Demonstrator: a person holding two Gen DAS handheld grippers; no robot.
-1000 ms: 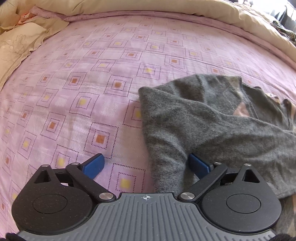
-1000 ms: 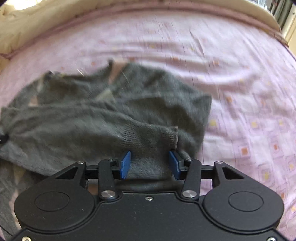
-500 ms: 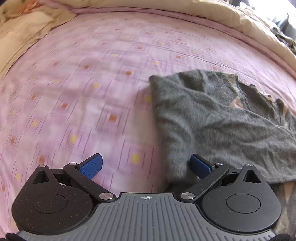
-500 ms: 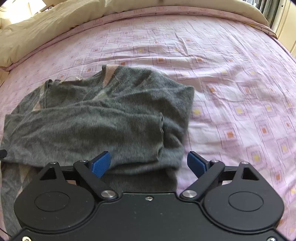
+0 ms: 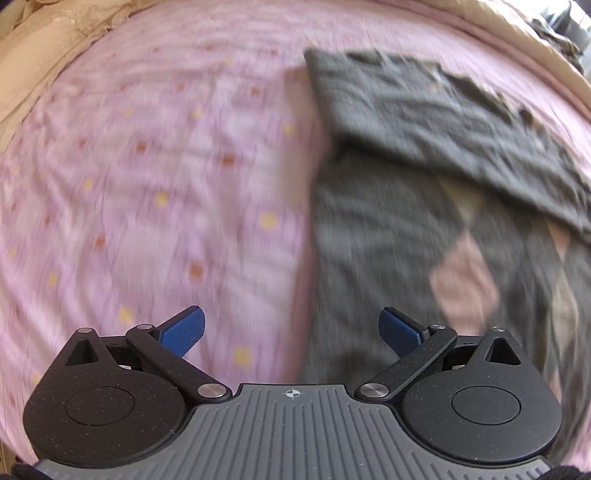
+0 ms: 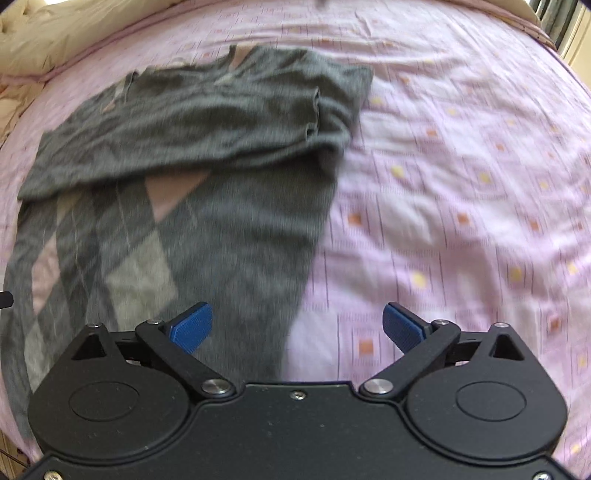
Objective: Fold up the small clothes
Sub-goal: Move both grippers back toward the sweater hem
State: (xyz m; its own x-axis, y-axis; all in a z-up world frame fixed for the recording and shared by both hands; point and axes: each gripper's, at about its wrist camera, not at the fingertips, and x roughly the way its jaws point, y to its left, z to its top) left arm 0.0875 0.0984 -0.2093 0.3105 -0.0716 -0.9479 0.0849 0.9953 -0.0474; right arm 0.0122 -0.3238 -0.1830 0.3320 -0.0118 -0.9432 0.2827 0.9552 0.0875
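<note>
Grey knitted sweater (image 6: 207,155) with a pink and pale grey diamond pattern lies spread on the bed, on a lilac bedsheet (image 6: 461,177) printed with small orange and yellow squares. Its 2 sleeves are folded across the chest, and one cuff (image 6: 314,110) rests near the garment's right edge in the right wrist view. The lower body with the diamond pattern is uncovered below the sleeves. In the left wrist view the same sweater (image 5: 424,155) fills the right half, blurred. A cream quilt (image 6: 55,33) borders the far edge of the sheet. The left tongs (image 5: 291,328) are released, blue pads wide apart above the sweater's edge, grasping nothing. The right tongs (image 6: 297,325) are likewise released, straddling the garment's other edge.
</note>
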